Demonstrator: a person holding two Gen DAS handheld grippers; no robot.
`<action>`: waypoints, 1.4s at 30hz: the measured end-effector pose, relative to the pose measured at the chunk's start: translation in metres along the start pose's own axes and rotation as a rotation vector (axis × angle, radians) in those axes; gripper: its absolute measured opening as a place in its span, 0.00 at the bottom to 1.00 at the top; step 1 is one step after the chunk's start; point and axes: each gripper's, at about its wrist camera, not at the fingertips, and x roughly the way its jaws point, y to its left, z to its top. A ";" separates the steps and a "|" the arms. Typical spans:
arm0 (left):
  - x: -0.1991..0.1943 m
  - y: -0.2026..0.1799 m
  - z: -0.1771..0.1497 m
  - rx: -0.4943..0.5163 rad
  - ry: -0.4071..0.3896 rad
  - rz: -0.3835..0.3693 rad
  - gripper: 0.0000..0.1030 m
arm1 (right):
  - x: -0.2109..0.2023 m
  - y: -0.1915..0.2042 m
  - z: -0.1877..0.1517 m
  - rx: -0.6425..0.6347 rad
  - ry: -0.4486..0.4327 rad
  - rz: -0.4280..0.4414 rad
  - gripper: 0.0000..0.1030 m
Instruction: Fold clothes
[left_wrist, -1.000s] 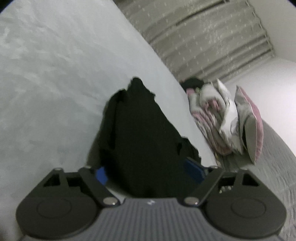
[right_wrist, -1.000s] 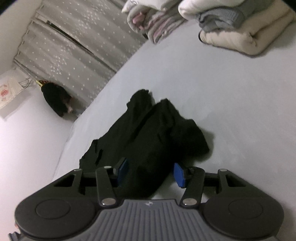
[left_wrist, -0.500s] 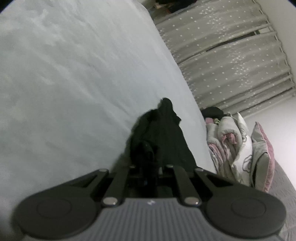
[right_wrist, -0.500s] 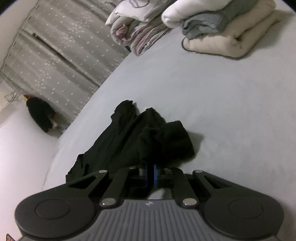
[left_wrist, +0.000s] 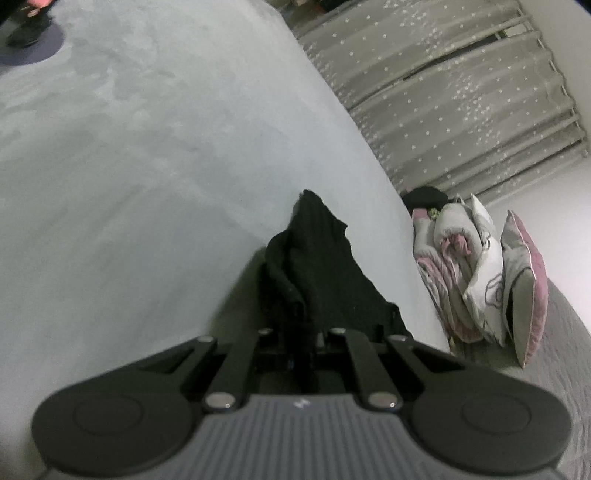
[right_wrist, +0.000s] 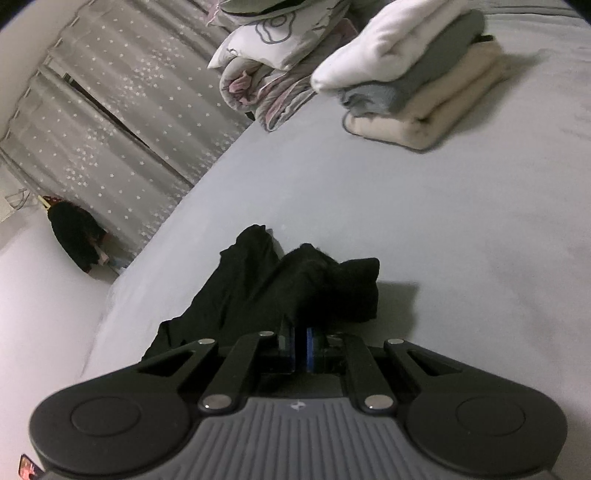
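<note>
A: We have the black garment bunched on the grey bed, straight ahead of both claws.

B: Agreed. A second ago both were spread; now left gripper and right gripper pinch its near edge, so we can lift.

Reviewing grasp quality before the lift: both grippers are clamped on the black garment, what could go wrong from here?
1. The black garment is bunched, so the right gripper may hold several layers and lift a wad.
2. The left gripper pinches only an edge; it could slip.
3. The garment lies near the bed edge; slack might slide off.
</note>
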 end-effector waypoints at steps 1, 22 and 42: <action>-0.006 0.002 -0.004 -0.003 0.012 0.004 0.06 | -0.008 -0.003 -0.004 0.000 0.004 -0.001 0.07; -0.130 0.074 -0.088 0.009 0.103 -0.010 0.09 | -0.131 -0.042 -0.084 -0.060 0.052 -0.056 0.08; -0.130 0.029 -0.067 0.486 -0.058 -0.038 0.57 | -0.107 -0.025 -0.074 -0.412 -0.116 -0.102 0.40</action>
